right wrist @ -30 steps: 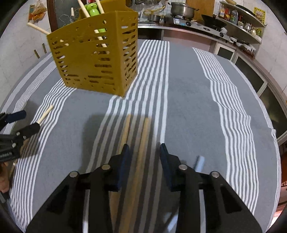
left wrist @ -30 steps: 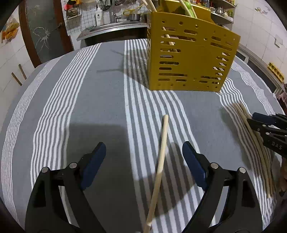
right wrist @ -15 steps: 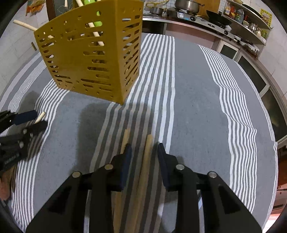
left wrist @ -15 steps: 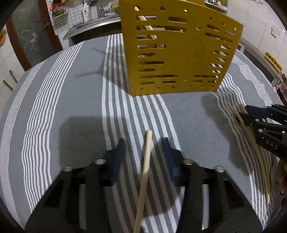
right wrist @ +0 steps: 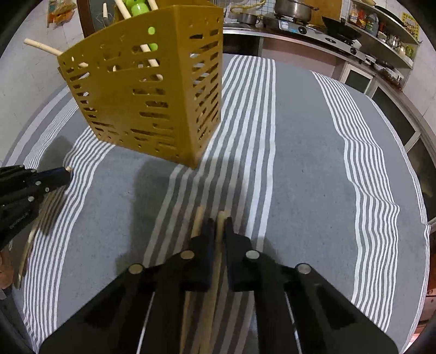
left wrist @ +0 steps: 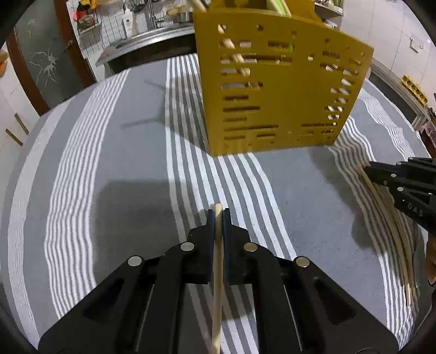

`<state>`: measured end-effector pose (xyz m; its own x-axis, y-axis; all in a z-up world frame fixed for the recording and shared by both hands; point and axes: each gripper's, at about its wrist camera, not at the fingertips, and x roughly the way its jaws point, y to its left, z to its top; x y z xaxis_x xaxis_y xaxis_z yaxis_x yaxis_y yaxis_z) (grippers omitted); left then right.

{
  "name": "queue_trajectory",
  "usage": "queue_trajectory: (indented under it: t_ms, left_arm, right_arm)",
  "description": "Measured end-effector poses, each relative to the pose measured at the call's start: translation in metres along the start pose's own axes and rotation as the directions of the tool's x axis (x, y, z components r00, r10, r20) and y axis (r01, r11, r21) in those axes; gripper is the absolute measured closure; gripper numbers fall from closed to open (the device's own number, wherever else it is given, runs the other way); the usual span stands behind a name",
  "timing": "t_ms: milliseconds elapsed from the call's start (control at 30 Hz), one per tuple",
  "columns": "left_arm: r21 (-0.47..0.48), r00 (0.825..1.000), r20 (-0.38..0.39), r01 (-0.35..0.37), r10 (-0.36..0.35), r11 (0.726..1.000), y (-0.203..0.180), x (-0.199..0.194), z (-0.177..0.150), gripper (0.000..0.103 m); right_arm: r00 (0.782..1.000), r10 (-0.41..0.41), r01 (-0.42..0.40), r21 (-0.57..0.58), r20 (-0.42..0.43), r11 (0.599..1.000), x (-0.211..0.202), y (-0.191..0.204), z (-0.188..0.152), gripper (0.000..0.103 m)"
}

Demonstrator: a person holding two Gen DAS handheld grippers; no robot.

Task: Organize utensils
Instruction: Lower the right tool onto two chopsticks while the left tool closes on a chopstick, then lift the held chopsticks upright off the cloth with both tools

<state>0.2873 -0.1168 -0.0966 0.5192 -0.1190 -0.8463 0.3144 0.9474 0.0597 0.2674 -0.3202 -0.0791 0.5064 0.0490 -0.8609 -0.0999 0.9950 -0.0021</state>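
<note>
1. Left gripper (left wrist: 218, 215) is pinched tight on a single wooden chopstick (left wrist: 217, 275). The blue pads sit right against it on both sides, and its tip pokes out just past them.
2. Right gripper (right wrist: 217, 226) is also squeezed in narrow, clamped on a wooden stick (right wrist: 219, 245) of its own. A second loose stick (right wrist: 196, 223) lies just beside it on the left, outside the fingers.
3. The yellow utensil caddy (left wrist: 278, 89) stands upright on the table ahead of both grippers, a bit apart from either. It's the slotted kind, and it already has a few wooden sticks plus something green (right wrist: 137, 6) poking out the top.
4. From the left camera you can see the right gripper at the far right edge, sitting over a small bunch of chopsticks (left wrist: 392, 231) lying on the cloth.
5. Everything sits on a grey tablecloth with white stripes (right wrist: 313, 152).
6. Background is a kitchen: a stove with a pot (right wrist: 295, 9) on it behind the table.
</note>
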Motion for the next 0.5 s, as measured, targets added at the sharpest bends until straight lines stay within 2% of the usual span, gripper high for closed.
queue_trajectory:
  t_ms: [500]
  left_arm:
    - [-0.004, 0.999, 0.049, -0.012, 0.012, 1.0, -0.001, -0.022, 0.001, 0.099]
  right_arm:
    - [0.998, 0.006, -0.006, 0.011, 0.054, 1.0, -0.017, -0.001, 0.015, 0.096]
